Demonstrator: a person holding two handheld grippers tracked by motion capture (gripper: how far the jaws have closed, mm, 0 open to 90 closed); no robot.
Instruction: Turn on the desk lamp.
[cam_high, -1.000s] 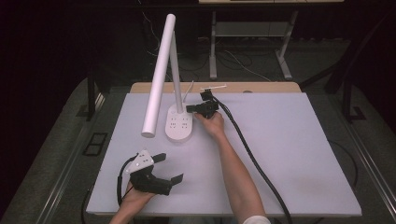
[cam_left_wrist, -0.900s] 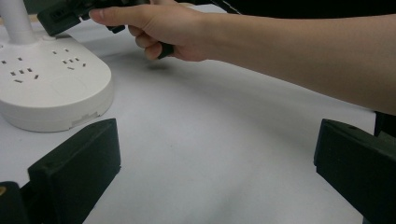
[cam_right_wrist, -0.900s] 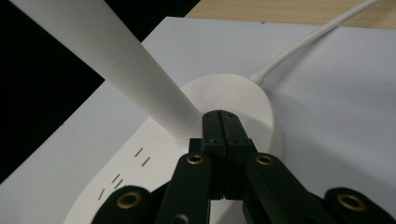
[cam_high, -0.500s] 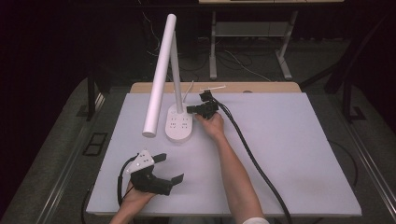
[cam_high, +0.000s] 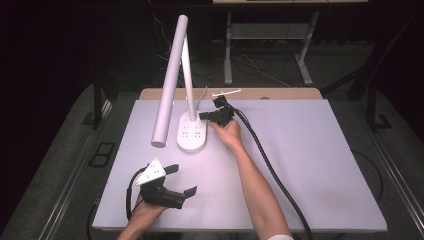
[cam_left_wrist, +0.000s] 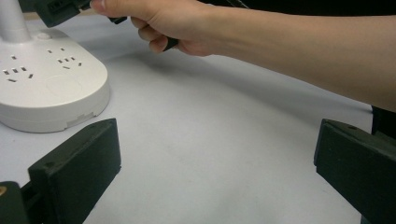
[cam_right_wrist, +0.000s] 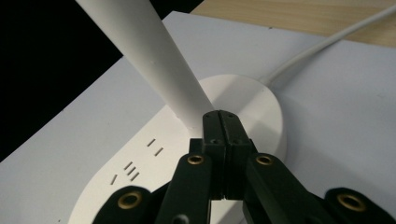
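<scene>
Barely anything had shifted over the last second: the right gripper (cam_high: 204, 115) sat in the same spot as before, its black jaws pressed flat together with nothing between them, tips down at the foot of the desk lamp (cam_high: 192, 132), right where the white stem (cam_right_wrist: 154, 60) rose out of the base. In the right gripper view those closed tips (cam_right_wrist: 220, 122) met the base at the stem's root, at about six o'clock from it, with the socket slots (cam_right_wrist: 130, 170) off at seven o'clock. That read as a press on a switch there, held rather than tapped, though no button could be made out under the tips.

The lamp stood at roughly eleven o'clock on the white tabletop (cam_high: 320, 165), its long head hanging out towards seven o'clock. The left gripper (cam_high: 177, 187) waited at seven o'clock near the front edge, unmoved, jaws wide apart and empty. Judging by that stillness, the press was in progress and the release was yet to come.
</scene>
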